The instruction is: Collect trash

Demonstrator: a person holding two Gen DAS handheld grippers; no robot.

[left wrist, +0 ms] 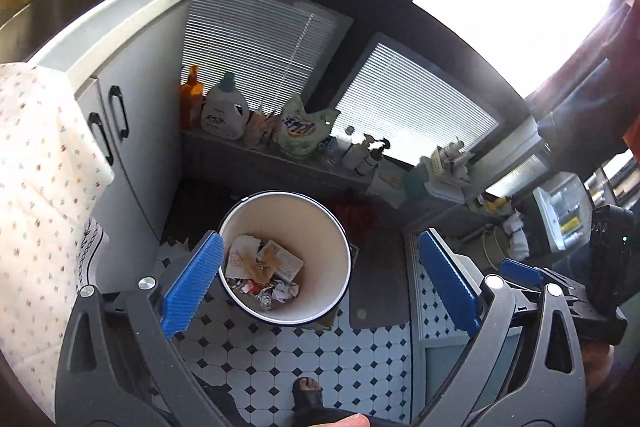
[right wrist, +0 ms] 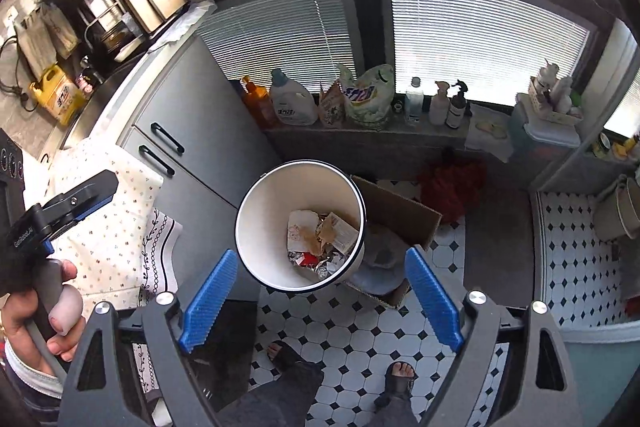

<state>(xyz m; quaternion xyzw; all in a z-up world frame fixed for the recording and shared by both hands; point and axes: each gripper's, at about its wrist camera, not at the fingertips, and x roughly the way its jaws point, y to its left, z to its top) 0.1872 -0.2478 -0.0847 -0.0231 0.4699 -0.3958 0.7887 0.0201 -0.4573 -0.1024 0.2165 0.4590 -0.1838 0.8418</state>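
Observation:
A white trash bin (left wrist: 320, 291) with a dark rim stands on the tiled floor below both grippers; it also shows in the right wrist view (right wrist: 256, 239). Inside lies trash (left wrist: 262, 267): crumpled paper, stained wrappers and foil, also seen in the right wrist view (right wrist: 320, 239). My left gripper (left wrist: 320, 285) is open and empty, held above the bin. My right gripper (right wrist: 320, 303) is open and empty, above the bin's near rim. The left gripper's body shows at the left edge of the right wrist view (right wrist: 60, 211).
A grey cabinet (right wrist: 200, 131) stands left of the bin, with a dotted cloth (right wrist: 104, 227) over the counter edge. A cardboard box (right wrist: 400, 215) sits right of the bin. Detergent bottles (right wrist: 292, 103) line the window ledge. The person's feet (right wrist: 400, 375) are on the floor.

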